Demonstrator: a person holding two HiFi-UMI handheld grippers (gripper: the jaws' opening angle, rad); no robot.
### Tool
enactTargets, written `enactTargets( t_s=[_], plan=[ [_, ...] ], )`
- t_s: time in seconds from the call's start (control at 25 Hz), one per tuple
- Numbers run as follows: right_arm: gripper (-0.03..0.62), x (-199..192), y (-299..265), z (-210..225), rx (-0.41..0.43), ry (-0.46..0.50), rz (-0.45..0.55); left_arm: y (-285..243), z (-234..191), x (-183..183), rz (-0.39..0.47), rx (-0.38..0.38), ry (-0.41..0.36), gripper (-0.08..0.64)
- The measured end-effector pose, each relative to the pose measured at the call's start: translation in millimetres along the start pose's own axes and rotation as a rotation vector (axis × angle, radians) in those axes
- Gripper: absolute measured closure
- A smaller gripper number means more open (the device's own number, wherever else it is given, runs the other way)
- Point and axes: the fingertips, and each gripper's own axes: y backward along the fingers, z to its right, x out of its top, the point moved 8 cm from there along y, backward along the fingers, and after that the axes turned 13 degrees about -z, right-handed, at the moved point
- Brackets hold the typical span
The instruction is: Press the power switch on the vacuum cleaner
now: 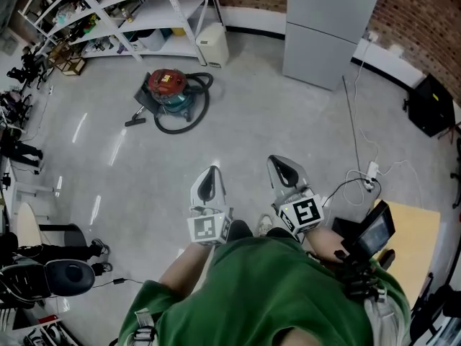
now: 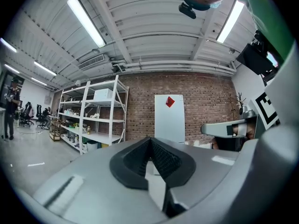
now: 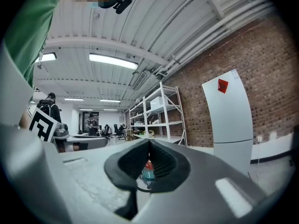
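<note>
The vacuum cleaner [image 1: 167, 89], a red-topped teal canister with a black hose coiled round it, stands on the grey floor far ahead and to the left, near the shelving. I hold both grippers close to my body, well short of it. My left gripper [image 1: 209, 184] and right gripper [image 1: 286, 170] are side by side, both pointing forward, both shut with nothing between the jaws. In the right gripper view the vacuum cleaner [image 3: 148, 171] shows small through the opening below the closed tips of the right gripper [image 3: 149, 143]. The left gripper [image 2: 150, 141] faces a white cabinet and brick wall.
White shelving [image 1: 130, 9] lines the back left, with a small white unit [image 1: 213, 45] beside it. A tall white cabinet [image 1: 328, 27] stands at the back. A power strip [image 1: 372, 171] and cables lie on the right, near a wooden table [image 1: 414, 240]. Office chairs [image 1: 50, 272] stand on the left.
</note>
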Motion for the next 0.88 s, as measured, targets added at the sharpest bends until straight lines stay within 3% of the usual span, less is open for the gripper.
enactTargets(
  t_s=[0.44,0.88],
  plan=[
    [0.589,1.2,-36.4,25.8,-0.023,0.006,-0.016,-46.8,-9.4,1.1,0.022,0.016,-0.030,0.554],
    [0.589,39.7,-127.4,64.3,-0.046,0.063,-0.030,-143.0,-52.1,28.4,0.028,-0.026,-0.061,0.554]
  ],
)
